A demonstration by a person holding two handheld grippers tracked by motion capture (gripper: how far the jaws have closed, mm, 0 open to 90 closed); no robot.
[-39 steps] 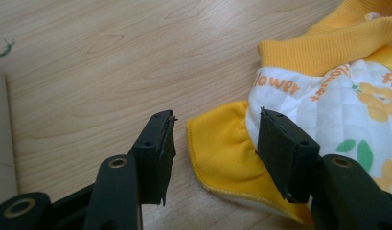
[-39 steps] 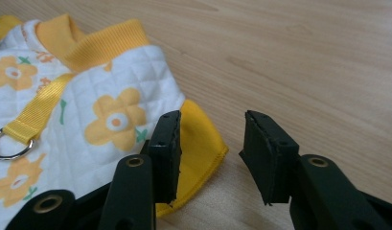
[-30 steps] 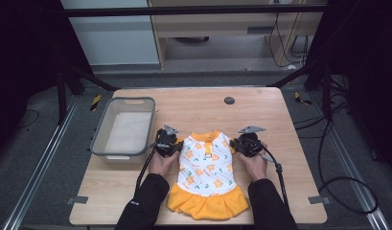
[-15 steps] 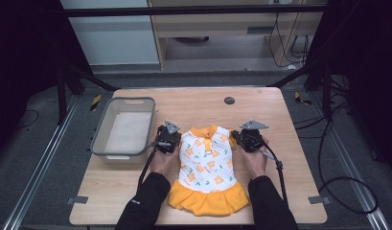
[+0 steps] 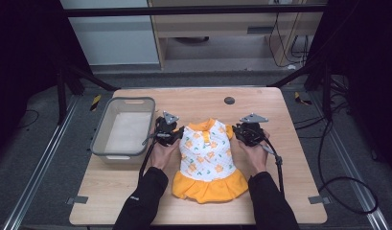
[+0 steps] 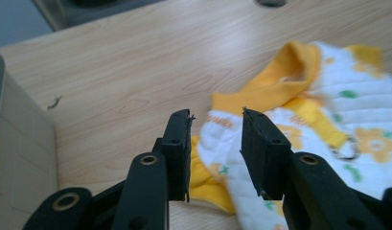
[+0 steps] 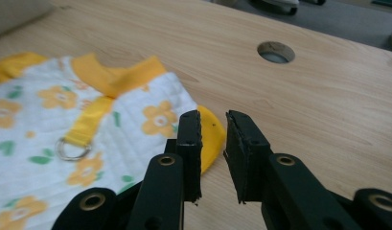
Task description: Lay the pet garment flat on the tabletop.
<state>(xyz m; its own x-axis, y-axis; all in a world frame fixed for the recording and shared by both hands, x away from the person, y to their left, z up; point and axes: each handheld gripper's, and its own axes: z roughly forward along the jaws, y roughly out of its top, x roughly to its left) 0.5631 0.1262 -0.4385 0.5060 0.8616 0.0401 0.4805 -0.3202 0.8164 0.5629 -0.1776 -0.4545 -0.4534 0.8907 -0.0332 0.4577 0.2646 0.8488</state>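
Small dress: lies flat on the wooden table, about mid-board, neck toward 12 o'clock, orange ruffled skirt toward 6. Looks soft and quilted; white body printed with orange flowers and green leaves, yellow-orange collar and sleeve bands, a yellow strap down the chest ending in a metal ring (a leash loop, probably, hence pet clothing by the look of it). Spread symmetrically, sleeves out at 9 and 3, seemingly smoothed for taking one shoulder from each side, perhaps ahead of a fold.

At 9 o'clock of the dress, left gripper: hovers over the left sleeve, jaws parted, having just been opening. Sleeve fabric seen through the gap, lower down, pads not pressing on it.

At 3 o'clock, right gripper: parted too, with a narrower gap, likewise having just been opening. Nothing between the pads, bare wood beyond, yellow sleeve edge just beside one jaw. Held mirror-fashion, one per shoulder, presumably for keeping the cloth even and unskewed.

Farther out, toward 9 to 10 o'clock: grey bin, near the left gripper, possibly meant for receiving the garment. At 12 o'clock, well apart from the collar: round hole in the tabletop.
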